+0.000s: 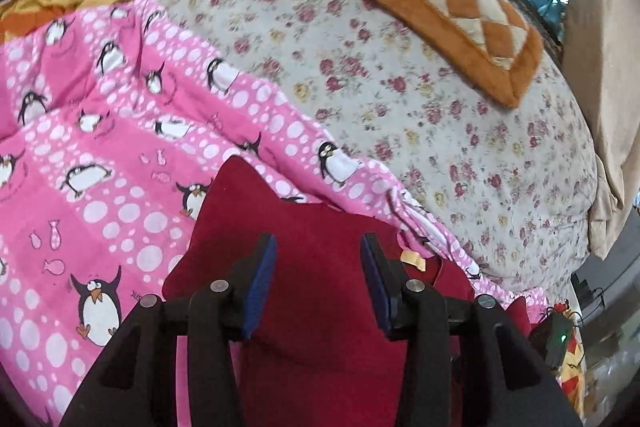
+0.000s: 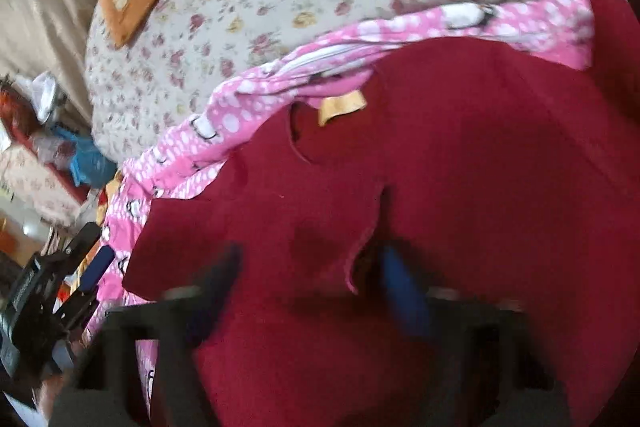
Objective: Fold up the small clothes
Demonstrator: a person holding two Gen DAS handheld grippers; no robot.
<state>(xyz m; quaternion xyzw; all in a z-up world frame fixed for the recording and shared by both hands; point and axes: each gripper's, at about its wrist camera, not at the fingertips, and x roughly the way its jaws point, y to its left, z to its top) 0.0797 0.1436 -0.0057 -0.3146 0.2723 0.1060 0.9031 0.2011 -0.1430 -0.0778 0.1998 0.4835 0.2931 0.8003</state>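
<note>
Crimson fabric, a small red garment (image 1: 312, 227), is lying spread on a pink penguin-print quilt (image 1: 120, 147) on a bed. In the left wrist view the garment is filling the 6 o'clock area. The left gripper (image 1: 318, 247) is hanging just over it, its blue-padded jaws standing narrowly apart with nothing pinched between them. A yellow neck label (image 1: 414, 259) is showing just beside the right-hand jaw, at about 4 o'clock. A floral bedsheet (image 1: 400, 87) is stretching from the centre toward 3 o'clock, and an orange plush mat with cream diamonds (image 1: 440, 7) is resting on it at 1 o'clock.

In the right wrist view the garment is covering the centre and the 3 o'clock side, its collar opening pointing toward 11 o'clock. The right gripper (image 2: 312, 259) is blurring at 6 o'clock. Its jaws are appearing well apart, straddling a raised fold of the red cloth without clearly pressing on it.
</note>
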